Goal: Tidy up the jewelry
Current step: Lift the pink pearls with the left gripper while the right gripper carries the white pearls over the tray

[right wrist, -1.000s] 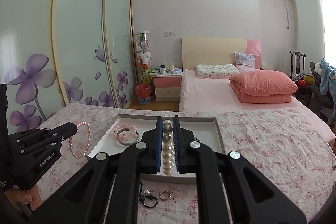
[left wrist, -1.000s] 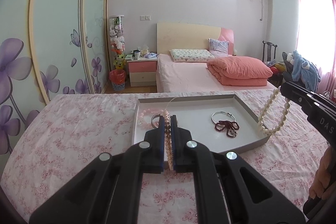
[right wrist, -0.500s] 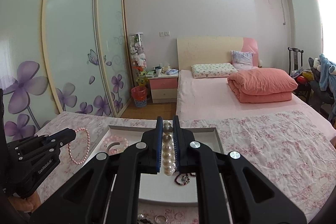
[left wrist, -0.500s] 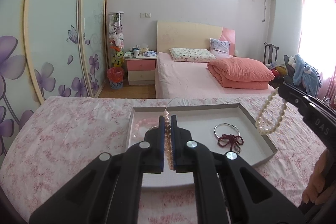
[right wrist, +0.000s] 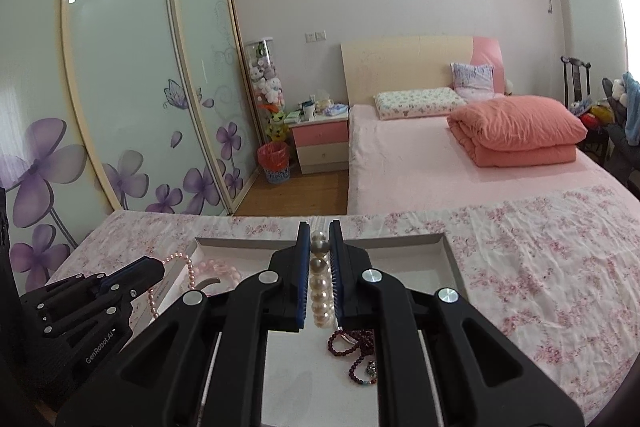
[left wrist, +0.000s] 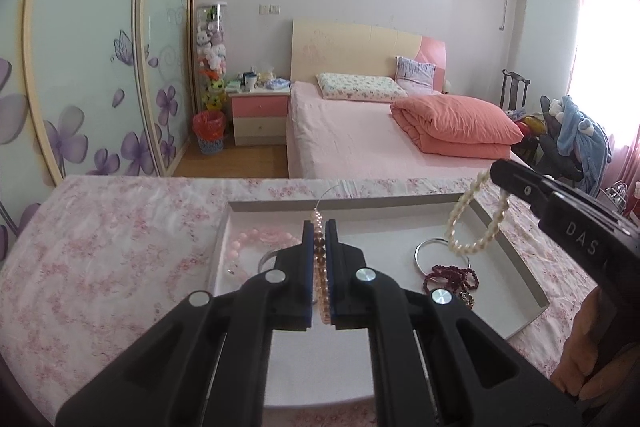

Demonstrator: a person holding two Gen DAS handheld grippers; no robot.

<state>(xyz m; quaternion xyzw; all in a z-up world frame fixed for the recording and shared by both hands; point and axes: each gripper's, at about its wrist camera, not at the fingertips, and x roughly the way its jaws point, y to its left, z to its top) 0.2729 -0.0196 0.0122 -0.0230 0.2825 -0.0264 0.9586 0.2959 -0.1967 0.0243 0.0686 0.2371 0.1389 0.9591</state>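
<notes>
A shallow white tray (left wrist: 516, 259) (right wrist: 448, 259) lies on the floral cloth. My left gripper (left wrist: 319, 227) is shut on a strand of small pink beads (left wrist: 320, 279) and hangs over the tray's left part. Over the tray too, my right gripper (right wrist: 319, 227) is shut on a white pearl bracelet (right wrist: 320, 291); from the left wrist view its loop (left wrist: 476, 223) dangles at the tray's right side. In the tray lie a pale pink bracelet (left wrist: 256, 241), a silver bangle (left wrist: 436, 251) and dark red beads (left wrist: 452, 277) (right wrist: 356, 343).
The tray sits on a table covered by a pink floral cloth (right wrist: 540, 267). Behind it stand a pink bed (left wrist: 380, 143), a nightstand (left wrist: 260, 111) and a sliding wardrobe (left wrist: 100, 67). A person's hand (left wrist: 580, 355) holds the right gripper's handle.
Both grippers have moved forward and slightly down over the tray, each still clamping its strand. The tray now fills more of both views.
</notes>
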